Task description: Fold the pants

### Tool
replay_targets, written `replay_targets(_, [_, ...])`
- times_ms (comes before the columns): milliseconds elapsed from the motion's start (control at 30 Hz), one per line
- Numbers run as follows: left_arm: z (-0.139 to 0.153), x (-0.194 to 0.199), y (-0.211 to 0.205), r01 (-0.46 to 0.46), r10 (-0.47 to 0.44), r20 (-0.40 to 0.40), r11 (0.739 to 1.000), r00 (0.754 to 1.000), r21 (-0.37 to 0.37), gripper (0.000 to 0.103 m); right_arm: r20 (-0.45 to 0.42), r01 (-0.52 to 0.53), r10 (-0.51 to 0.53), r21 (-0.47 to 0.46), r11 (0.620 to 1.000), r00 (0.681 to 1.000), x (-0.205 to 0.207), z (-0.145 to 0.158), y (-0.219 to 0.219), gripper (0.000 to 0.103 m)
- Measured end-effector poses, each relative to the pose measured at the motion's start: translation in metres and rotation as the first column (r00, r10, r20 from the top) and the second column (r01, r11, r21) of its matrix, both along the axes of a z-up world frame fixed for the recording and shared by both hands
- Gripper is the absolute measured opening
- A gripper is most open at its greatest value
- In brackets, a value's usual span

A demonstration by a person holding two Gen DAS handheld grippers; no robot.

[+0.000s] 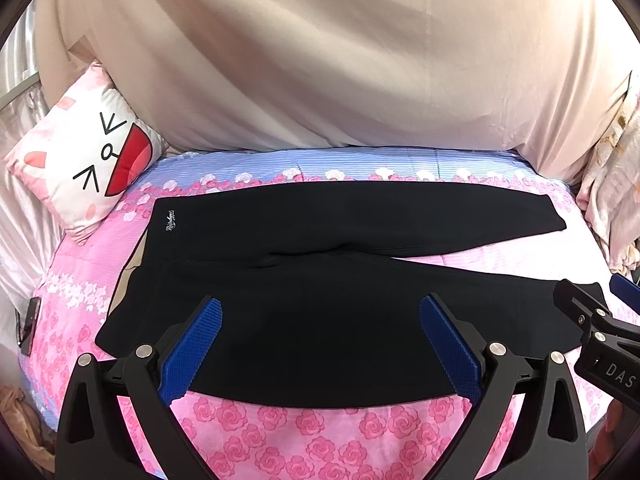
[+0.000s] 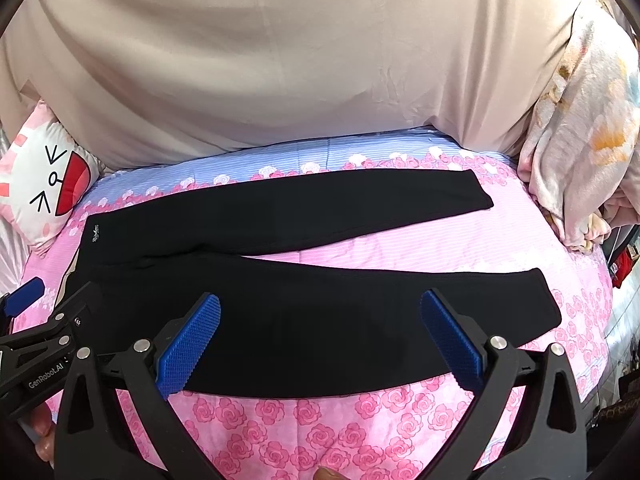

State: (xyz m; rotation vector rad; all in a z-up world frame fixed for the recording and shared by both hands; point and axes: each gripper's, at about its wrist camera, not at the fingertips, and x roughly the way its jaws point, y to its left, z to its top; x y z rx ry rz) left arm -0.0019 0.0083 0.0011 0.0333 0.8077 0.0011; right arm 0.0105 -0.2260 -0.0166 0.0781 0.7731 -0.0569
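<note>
Black pants (image 1: 312, 264) lie flat on the bed, waistband to the left, both legs stretched to the right with a gap between them; they also show in the right wrist view (image 2: 320, 280). A small white logo (image 1: 171, 221) sits at the far waist corner. My left gripper (image 1: 320, 312) is open, hovering over the near hip area. My right gripper (image 2: 320, 312) is open, hovering over the near leg. Each gripper shows at the edge of the other's view: the right one (image 1: 600, 320) and the left one (image 2: 44, 320). Neither holds anything.
The bed has a pink rose-print sheet (image 1: 320, 432) with a blue striped band (image 1: 360, 162) at the far side. A cat-face pillow (image 1: 84, 164) lies far left, a beige cover (image 1: 320, 60) behind, a bunched floral blanket (image 2: 580, 128) far right. A phone (image 1: 29, 330) lies at the left edge.
</note>
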Motion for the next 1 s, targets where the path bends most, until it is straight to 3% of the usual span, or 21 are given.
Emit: replay_targets(1000, [0.0026, -0.0009, -0.0001, 0.004, -0.004, 0.008, 1.000, 1.000, -0.001, 0.098, -0.002, -0.003, 0.003, 0.002, 1.000, 1.000, 0.0000, 0.0012, -0.0015, 0.098])
